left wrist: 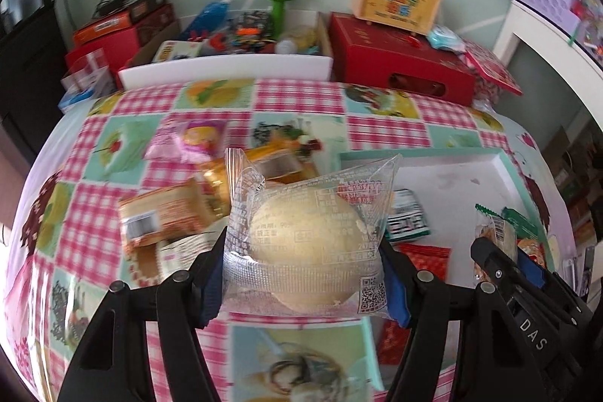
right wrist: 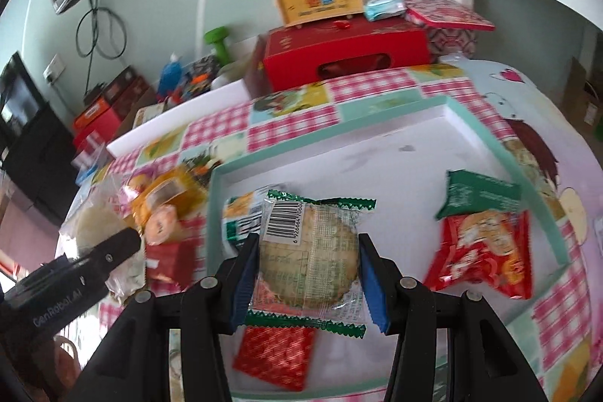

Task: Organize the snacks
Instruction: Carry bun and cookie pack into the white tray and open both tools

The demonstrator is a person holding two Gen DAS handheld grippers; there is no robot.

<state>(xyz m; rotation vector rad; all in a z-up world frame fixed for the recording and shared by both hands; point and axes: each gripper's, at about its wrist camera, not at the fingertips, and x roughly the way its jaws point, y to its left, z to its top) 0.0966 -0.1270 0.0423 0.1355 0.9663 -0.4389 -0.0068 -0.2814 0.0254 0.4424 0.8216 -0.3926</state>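
Left hand-held gripper clamps clear-wrapped bun; right hand-held gripper grips green-edged biscuit pkt over tray. Few snacks in tray, several left on desk.

Grippers: two, left, right
Tray: one
Red packets in tray: two
Dumbbell: one

The left tongs clamp a clear-wrapped round bun (pale yellow, printed film) above the checked bench, orange snack packets lying beyond-left of them, the teal-rimmed white tray beyond-right, the right tongs close beside.
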